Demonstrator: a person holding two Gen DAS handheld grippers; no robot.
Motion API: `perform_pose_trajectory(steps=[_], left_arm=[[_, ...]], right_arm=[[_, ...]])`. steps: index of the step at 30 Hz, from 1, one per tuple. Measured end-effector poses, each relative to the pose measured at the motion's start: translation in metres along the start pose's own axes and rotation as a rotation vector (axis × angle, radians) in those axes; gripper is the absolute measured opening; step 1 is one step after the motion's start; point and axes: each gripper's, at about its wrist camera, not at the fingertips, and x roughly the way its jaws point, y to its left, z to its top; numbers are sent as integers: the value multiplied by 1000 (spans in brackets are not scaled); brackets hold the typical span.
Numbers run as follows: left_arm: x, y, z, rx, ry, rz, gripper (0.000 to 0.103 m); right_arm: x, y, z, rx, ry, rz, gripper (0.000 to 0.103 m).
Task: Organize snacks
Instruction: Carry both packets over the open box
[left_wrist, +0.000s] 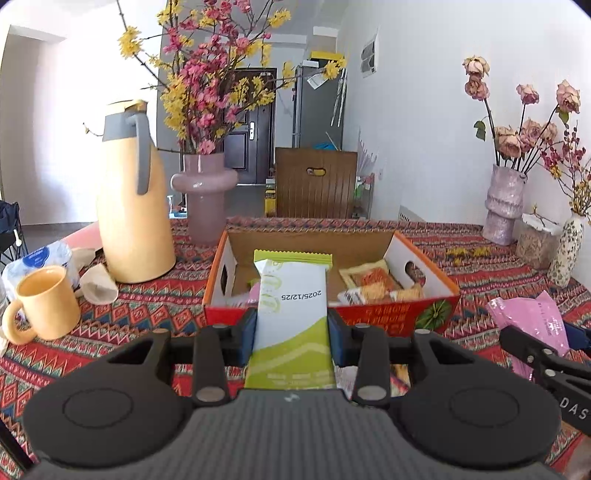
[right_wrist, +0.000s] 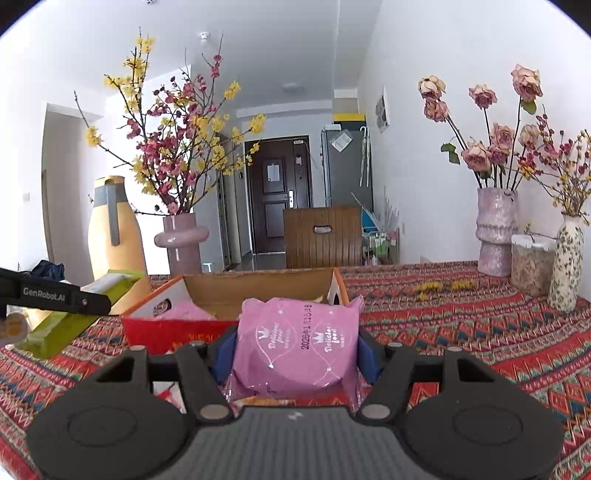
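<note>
Patterned red tablecloth (right_wrist: 480, 332); white walls (right_wrist: 424, 110)

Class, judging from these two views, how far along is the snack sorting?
Done: several snacks already lie in the cardboard box. In hand: the left gripper holds a green packet, the right gripper a pink packet. Left: placing both in the box.

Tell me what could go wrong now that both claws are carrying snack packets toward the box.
The left claw grips the long green packet near its lower half, so its free upper end could catch the box's near wall. The pink packet in the right claw looks puffy and might slip. Both claws near one box could bump.
</note>
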Motion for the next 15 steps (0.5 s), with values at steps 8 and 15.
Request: perform_pose_trajectory(steps=[8,15], left_arm=[[23,-4,23,-8,-27,0,39],[51,-6,43,-16,-39,10,39]], right_arm=[[30,2,19,-18,-25,-5,63],[65,3,37,-32,-32,-16,63]])
